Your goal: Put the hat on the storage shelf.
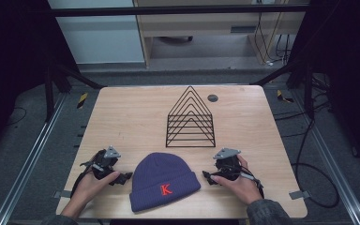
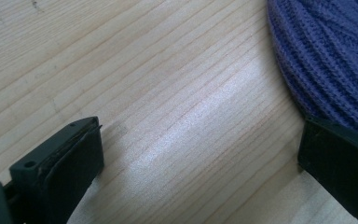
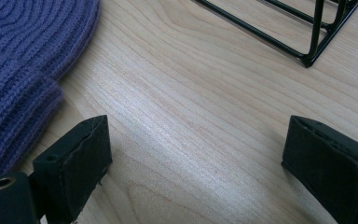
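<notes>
A purple knit beanie [image 1: 164, 182] with a red letter K lies flat near the table's front edge. My left gripper [image 1: 122, 178] rests on the table just left of it, open; in the left gripper view the beanie [image 2: 328, 60] lies beside the right jaw, bare wood between the jaws. My right gripper [image 1: 208, 177] sits just right of the beanie, also open; in the right gripper view the beanie's cuff [image 3: 23, 70] lies beyond the left jaw. A black wire rack [image 1: 190, 119] of nested triangles stands behind the beanie at mid-table; its corner [image 3: 307, 42] shows ahead of the right gripper.
The wooden table [image 1: 122, 117] has a small round grey disc [image 1: 212, 98] near its far edge. Metal frame rails and cables run along the floor on both sides. Bare wood stretches left and right of the rack.
</notes>
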The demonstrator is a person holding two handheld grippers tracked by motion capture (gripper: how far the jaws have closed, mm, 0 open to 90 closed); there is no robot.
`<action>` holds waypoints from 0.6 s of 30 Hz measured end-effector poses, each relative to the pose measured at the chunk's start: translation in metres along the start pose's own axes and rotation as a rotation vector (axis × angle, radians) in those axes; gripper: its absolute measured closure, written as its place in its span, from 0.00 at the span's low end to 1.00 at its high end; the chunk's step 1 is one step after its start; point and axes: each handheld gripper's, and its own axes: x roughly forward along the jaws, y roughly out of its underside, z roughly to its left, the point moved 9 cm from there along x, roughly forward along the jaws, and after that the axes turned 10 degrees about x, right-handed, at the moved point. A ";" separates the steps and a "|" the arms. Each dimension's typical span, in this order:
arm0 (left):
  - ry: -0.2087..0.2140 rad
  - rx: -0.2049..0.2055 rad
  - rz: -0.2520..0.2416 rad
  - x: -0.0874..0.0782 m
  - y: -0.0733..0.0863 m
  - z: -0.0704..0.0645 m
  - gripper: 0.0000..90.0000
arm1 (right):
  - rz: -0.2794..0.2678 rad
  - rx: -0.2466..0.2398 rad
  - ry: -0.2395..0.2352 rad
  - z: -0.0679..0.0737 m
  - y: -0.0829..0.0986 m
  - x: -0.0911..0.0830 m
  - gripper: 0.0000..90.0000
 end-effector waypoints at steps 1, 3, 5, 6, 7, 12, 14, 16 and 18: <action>0.001 0.002 -0.003 0.000 0.000 0.000 0.00 | 0.008 0.001 0.002 0.000 0.000 0.000 0.09; 0.009 0.008 -0.001 -0.001 0.001 0.001 0.00 | 0.013 0.004 0.003 0.000 0.000 0.000 0.09; 0.021 -0.010 -0.011 -0.002 0.000 0.002 0.01 | 0.030 0.003 0.010 -0.001 -0.002 -0.001 0.13; 0.022 -0.014 -0.009 -0.004 0.001 0.003 0.02 | 0.041 0.005 0.011 -0.001 -0.002 -0.002 0.15; 0.028 -0.022 -0.012 -0.004 0.001 0.003 0.03 | 0.041 0.005 0.015 -0.001 -0.003 -0.002 0.16; 0.030 -0.029 -0.022 -0.007 -0.001 0.003 0.07 | 0.018 0.019 0.019 0.001 -0.007 -0.010 0.18; 0.037 -0.025 -0.035 -0.009 -0.004 0.002 0.07 | 0.017 0.018 0.015 0.003 -0.007 -0.011 0.19; 0.043 -0.025 -0.076 -0.014 -0.011 0.000 0.09 | 0.008 0.003 0.010 0.006 -0.009 -0.017 0.22; 0.043 -0.027 -0.095 -0.018 -0.015 -0.002 0.10 | -0.002 -0.006 0.006 0.009 -0.011 -0.021 0.24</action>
